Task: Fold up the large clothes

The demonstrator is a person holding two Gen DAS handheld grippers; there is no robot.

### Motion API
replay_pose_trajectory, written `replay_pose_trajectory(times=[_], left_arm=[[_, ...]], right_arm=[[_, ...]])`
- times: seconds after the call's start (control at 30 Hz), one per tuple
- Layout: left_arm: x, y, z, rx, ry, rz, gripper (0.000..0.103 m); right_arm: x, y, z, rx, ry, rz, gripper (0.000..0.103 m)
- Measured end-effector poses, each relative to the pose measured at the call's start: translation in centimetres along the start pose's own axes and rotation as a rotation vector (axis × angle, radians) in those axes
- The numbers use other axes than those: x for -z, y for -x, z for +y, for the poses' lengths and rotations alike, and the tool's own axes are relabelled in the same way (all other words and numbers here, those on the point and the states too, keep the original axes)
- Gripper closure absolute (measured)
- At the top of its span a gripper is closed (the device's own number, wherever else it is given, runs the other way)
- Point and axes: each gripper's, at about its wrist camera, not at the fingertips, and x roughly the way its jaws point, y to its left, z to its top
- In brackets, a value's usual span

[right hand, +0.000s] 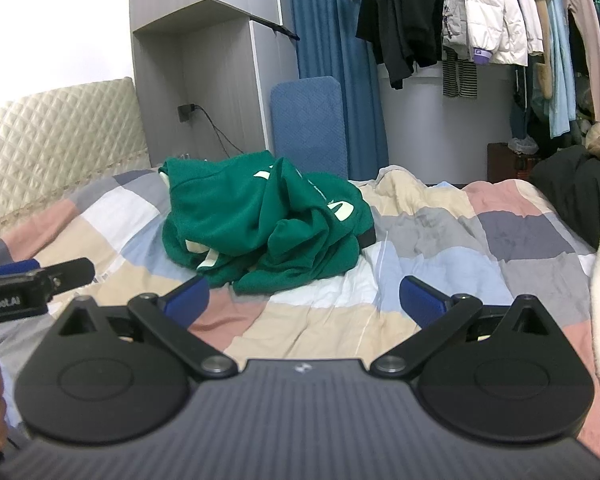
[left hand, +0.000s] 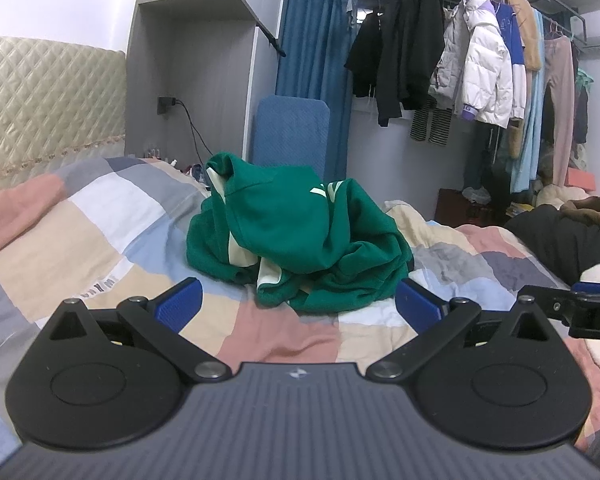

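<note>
A green sweatshirt with cream trim (left hand: 296, 236) lies crumpled in a heap on the patchwork bedspread (left hand: 100, 240). In the right wrist view the green sweatshirt (right hand: 260, 224) sits left of centre on the bedspread (right hand: 440, 240). My left gripper (left hand: 298, 304) is open just short of the heap's near edge, nothing between its blue pads. My right gripper (right hand: 304, 300) is open too, over the bedspread a little to the right of the heap's near edge. The left gripper (right hand: 32, 276) shows at the left edge of the right wrist view.
A quilted headboard (left hand: 40, 112) stands at the left. Behind the bed are a grey cabinet (left hand: 204, 60), a blue padded board (left hand: 292, 132) and a rail of hanging clothes (left hand: 480, 64). Dark garments (left hand: 560, 236) pile up at the bed's right side.
</note>
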Motion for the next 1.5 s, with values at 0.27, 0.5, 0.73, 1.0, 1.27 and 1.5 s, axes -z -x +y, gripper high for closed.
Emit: replay_pose_trajectory(times=[0.27, 0.5, 0.73, 1.0, 1.27, 1.5], left_arm=[[-0.1, 0.2, 0.0, 0.007, -0.005, -0.006, 0.0], [-0.1, 0.2, -0.1, 0.01, -0.015, -0.009, 0.0], [0.1, -0.2, 0.0, 0.008, -0.023, -0.007, 0.0], [0.3, -0.6, 0.2, 0.005, -0.004, -0.009, 0.0], [0.6, -0.6, 0.1, 0.01, 0.009, -0.016, 0.0], [0.2, 0.3, 0.2, 0.001, 0.042, -0.037, 0.0]], right_arm=[[0.0, 0.1, 0.2, 0.001, 0.007, 0.0, 0.0], [0.1, 0.1, 0.3, 0.002, 0.009, 0.003, 0.0], [0.1, 0.1, 0.2, -0.005, 0.004, 0.002, 0.0], [0.2, -0.1, 0.2, 0.0, 0.003, 0.004, 0.0], [0.2, -0.3, 0.6, 0.007, 0.022, 0.003, 0.0], [0.1, 0.2, 1.1, 0.001, 0.047, -0.021, 0.0]])
